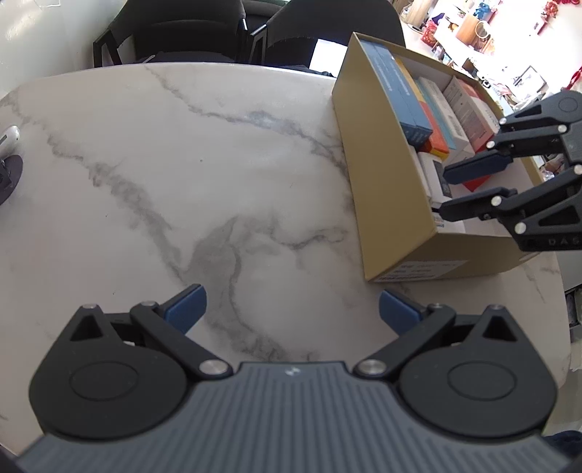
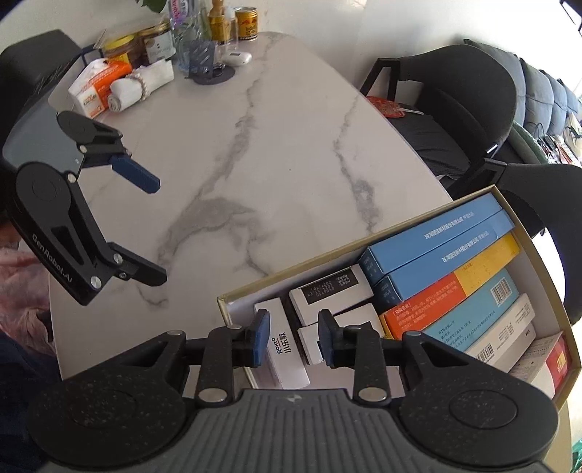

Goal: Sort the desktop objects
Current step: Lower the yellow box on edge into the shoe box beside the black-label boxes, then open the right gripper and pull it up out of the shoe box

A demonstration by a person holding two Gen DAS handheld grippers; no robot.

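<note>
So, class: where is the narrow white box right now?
In the right wrist view, the narrow white box lies in the cardboard box's near-left corner, between the right gripper's fingers.

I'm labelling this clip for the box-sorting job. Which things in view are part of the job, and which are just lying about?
Job:
cardboard box
white carton between the right gripper pads
blue cartons
orange-yellow carton
left gripper, open over bare table

Lying about:
tissue pack
jars
can
chairs

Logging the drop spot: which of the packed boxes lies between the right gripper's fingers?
The narrow white box with black lettering, at the cardboard box's near corner; the blue, orange and teal boxes lie farther along.
</note>
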